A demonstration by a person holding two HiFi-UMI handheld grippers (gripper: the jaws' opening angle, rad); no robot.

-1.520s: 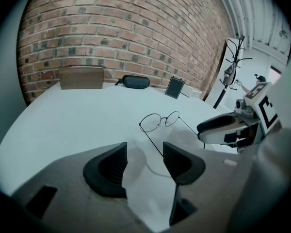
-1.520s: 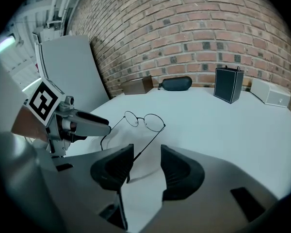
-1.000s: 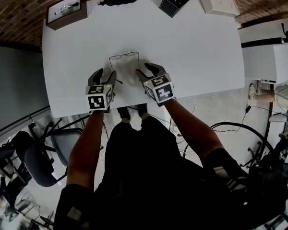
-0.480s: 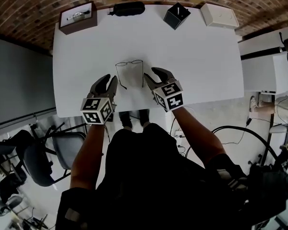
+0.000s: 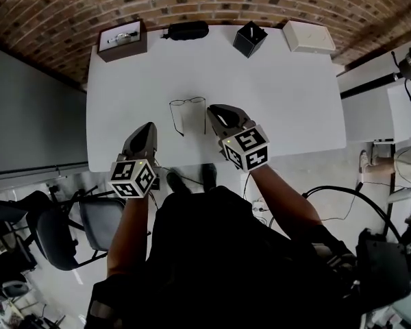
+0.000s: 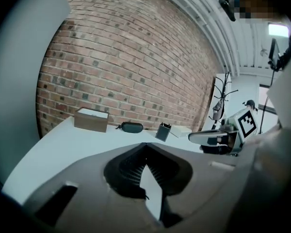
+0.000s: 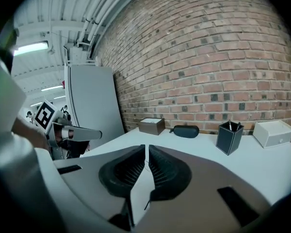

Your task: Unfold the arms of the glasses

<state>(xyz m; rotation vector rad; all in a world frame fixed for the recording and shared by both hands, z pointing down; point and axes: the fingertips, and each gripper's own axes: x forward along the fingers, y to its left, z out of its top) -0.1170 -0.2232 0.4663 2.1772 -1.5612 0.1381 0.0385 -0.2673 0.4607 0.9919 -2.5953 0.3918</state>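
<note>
Matt white table [image 5: 294,94], rough brick wall [image 6: 136,57] beyond your left gripper [image 5: 148,127].
Its grey plastic jaws carry ribbed, dull black pads [image 6: 128,171]; just right of it, the glasses [image 5: 188,102] show thin dark wire rims.

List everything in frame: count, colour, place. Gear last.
table: 1, white, against the brick wall
glasses: 1, thin dark frame, lying on the table near the front, arms out
brown box: 1, brown with white inside, far left corner
glasses case: 1, black, far edge, right of the brown box
pen holder: 1, black, far edge, centre-right
white box: 1, white, far right corner
office chair: at least 1, dark, on the floor lower left
left hand-held gripper: 1, grey with marker cube, over the near edge, jaws shut, empty
right hand-held gripper: 1, same build, right of the glasses, jaws closing, slim gap, nothing between
</note>
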